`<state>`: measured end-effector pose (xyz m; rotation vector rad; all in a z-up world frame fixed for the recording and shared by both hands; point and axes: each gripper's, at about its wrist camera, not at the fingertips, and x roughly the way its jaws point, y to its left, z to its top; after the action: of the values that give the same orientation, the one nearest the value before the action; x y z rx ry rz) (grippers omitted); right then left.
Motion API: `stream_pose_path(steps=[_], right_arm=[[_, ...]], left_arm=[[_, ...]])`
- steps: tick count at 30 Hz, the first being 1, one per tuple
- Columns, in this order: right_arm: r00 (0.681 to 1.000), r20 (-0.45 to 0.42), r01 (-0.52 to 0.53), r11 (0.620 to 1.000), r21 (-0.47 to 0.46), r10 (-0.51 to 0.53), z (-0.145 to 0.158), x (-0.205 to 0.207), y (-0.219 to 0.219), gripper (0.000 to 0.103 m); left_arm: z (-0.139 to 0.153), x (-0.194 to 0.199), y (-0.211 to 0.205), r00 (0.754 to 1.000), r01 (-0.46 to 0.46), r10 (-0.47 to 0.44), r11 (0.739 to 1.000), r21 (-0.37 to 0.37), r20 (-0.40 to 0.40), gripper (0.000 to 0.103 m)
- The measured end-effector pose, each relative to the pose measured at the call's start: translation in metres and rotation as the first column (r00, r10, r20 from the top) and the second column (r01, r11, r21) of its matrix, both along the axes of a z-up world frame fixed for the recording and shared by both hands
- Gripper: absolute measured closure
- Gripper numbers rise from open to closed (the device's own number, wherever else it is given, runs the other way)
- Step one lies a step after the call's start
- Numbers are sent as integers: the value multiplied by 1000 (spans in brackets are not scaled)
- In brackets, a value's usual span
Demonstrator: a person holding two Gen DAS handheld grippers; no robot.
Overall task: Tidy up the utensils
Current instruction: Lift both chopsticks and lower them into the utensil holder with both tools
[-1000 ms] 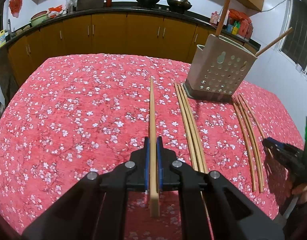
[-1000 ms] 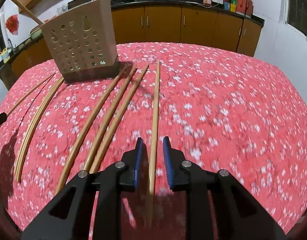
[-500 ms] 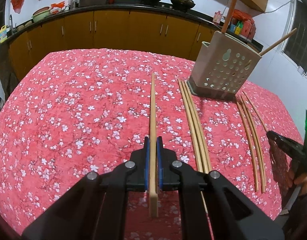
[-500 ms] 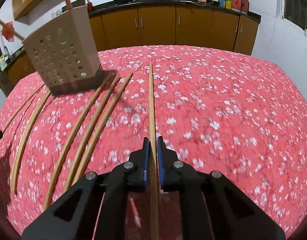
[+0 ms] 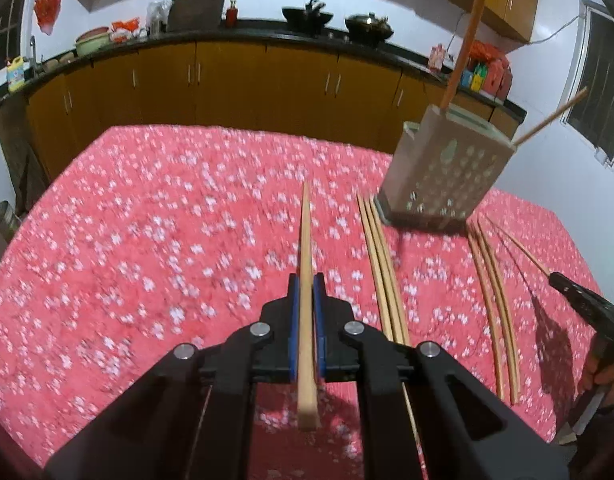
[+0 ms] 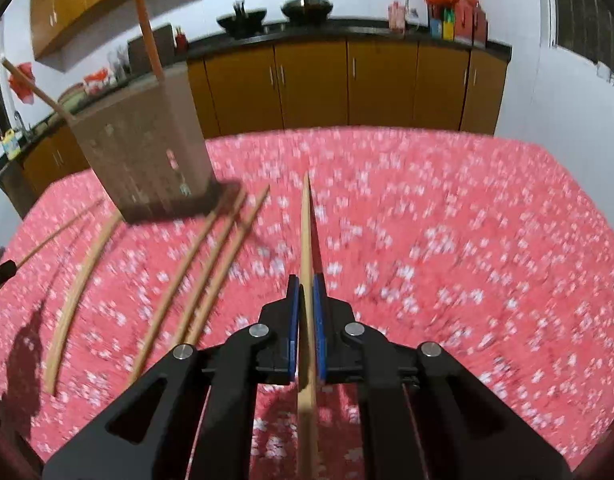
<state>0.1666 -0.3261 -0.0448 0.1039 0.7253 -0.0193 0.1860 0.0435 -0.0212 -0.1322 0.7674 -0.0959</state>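
My left claw [image 5: 306, 280] is clamped on a pale, square-cut wooden chopstick [image 5: 306, 240]; my right claw [image 6: 306, 280] is clamped on another chopstick [image 6: 306, 224]. Loose chopsticks [image 5: 381, 264] lie on the red floral tablecloth [image 5: 147, 240]. Beyond stands a perforated holder [image 5: 443, 172], then brown cabinets [image 5: 235, 80].

The utensil holder [image 6: 147, 152] and tablecloth [image 6: 427, 240] are motion-blurred.
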Motion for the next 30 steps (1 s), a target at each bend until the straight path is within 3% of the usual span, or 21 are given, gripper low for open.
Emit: stream_pose_path(steps=[5,12,21,26,30], right_arm=[[993,117,13,1000,7,-14,35,-8,-4,95],[967,255,23,1000,7,-24,70,-18,-2,95],[951,307,20,1000,8,-22,86,-21,0,96],[934,355,-67,997,47,46,118,-33,10,96],[897,422,-185,980,79,136,151,-46,23,96]], left_arm=[[24,-3,3,996,-20,20,1000,4,83,95],[69,-11,6,973,-33,33,999,-6,227,95],[102,-14,3,951,-8,6,1000,5,310,95],[119,-18,-9,943,51,-48,999,-1,328,95],[141,-23,-22,926,129,-111,991,-26,362,95]])
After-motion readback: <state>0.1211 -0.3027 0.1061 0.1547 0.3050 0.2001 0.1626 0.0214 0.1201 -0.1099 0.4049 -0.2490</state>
